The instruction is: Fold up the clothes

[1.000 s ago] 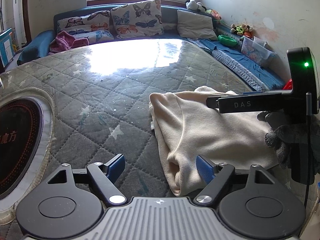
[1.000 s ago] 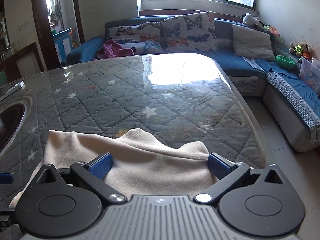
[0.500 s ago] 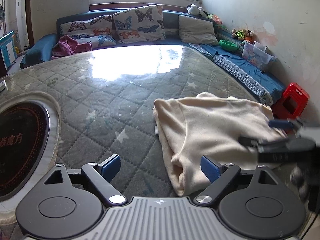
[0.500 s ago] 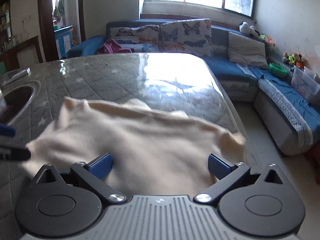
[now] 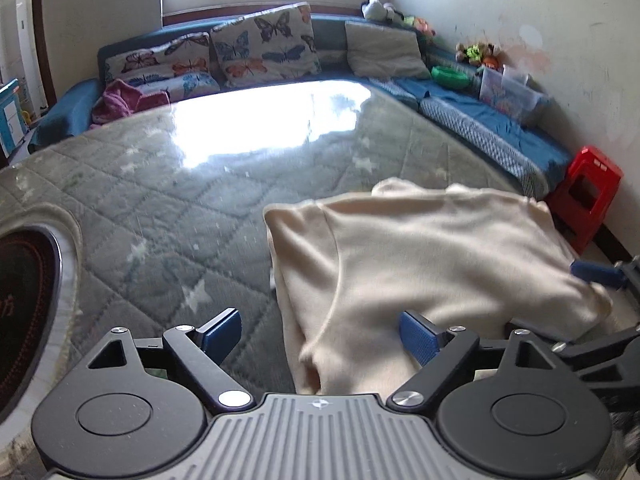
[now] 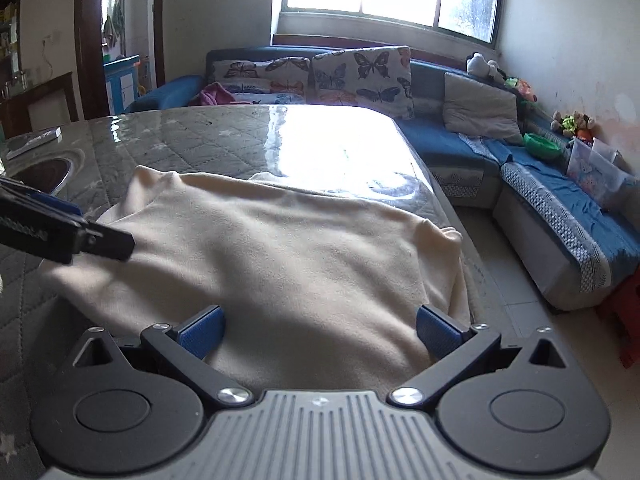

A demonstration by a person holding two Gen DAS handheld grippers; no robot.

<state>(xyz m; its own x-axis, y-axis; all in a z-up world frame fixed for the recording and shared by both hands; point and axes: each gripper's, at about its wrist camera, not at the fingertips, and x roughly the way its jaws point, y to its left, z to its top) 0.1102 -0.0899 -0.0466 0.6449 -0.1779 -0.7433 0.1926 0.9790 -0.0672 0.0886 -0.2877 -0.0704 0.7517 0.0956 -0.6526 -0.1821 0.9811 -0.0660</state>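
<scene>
Below us, our quilted grey desk (image 5: 168,200) fills most of both views, its glossy top throwing back the window light. On its right-hand part lies the cream garment (image 6: 280,264), loosely doubled over, one edge near the desk's side. Our left claw (image 5: 320,330) is spread wide, its right finger over the cloth, its left over bare quilting. Our right claw (image 6: 318,328) gapes likewise, both blue pads above the fabric, gripping nothing.

garment (image 5: 420,256) cream | tbl cover (image 5: 168,200) grey quilted w/ stars | stool (image 5: 588,196) red
</scene>
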